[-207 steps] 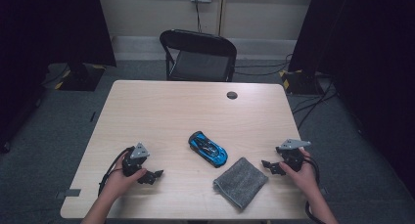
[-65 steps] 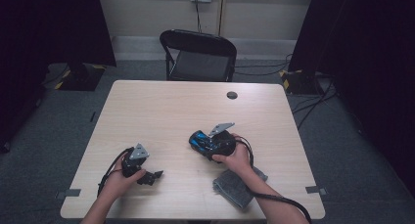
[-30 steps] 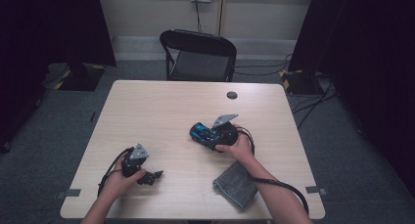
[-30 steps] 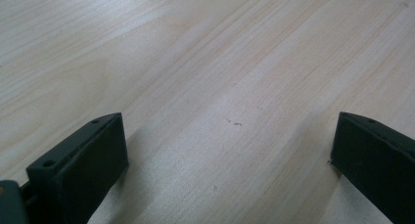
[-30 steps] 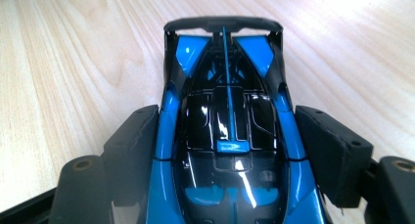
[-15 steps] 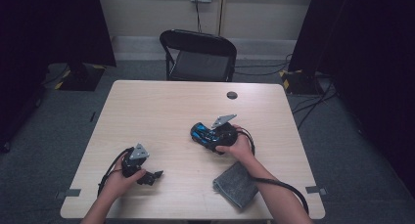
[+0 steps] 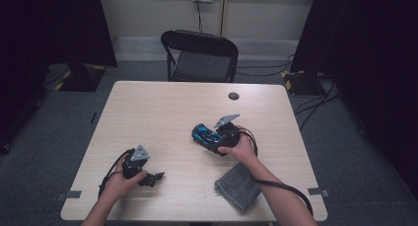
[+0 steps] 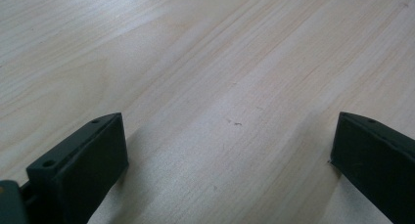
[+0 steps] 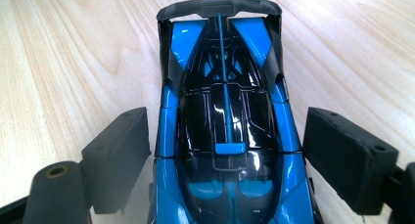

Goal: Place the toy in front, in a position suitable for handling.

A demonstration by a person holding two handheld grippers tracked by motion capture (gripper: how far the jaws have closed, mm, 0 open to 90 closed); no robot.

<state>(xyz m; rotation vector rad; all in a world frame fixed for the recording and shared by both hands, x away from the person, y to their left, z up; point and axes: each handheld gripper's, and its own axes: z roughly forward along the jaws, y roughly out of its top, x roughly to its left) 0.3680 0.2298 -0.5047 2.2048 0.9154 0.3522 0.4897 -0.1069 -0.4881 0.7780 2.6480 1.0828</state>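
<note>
- Start with the big pale wooden surface [image 7: 162, 112]: keep the blue toy car [image 7: 206, 135] flat on it, near the middle, on all its wheels.
- Mind the grey cloth [image 7: 237, 185] near the front edge, just beside the right forearm. Best to pull the arm back over it, not drag through it.
- Look along the car in the right gripper view: long blue and black body pointing away, dark wing at the far end, one black jaw on each side.
- See the right gripper [image 7: 213, 139] in the right hand [image 7: 239, 148]: jaws let go, just now opening wider, with the car between them but not squeezed. Only a thin gap on each side.
- Spread those jaws as wide as possible before moving the hand at all.
- Then slide straight back along the car's length. No wiggling sideways, or a jaw probably bumps a side and sends the car rolling.
- Go slowly. Little wheels likely roll at the smallest push.
- Keep the jaws level, not tipped down, to stay off the shiny roof.
- Leave the left gripper [image 7: 156, 177] resting near the front left corner, well apart from the car. Jaws there wide and let go too, with just bare wood between them.
- Last, watch the two thin gaps beside the car and keep both the same.
</note>
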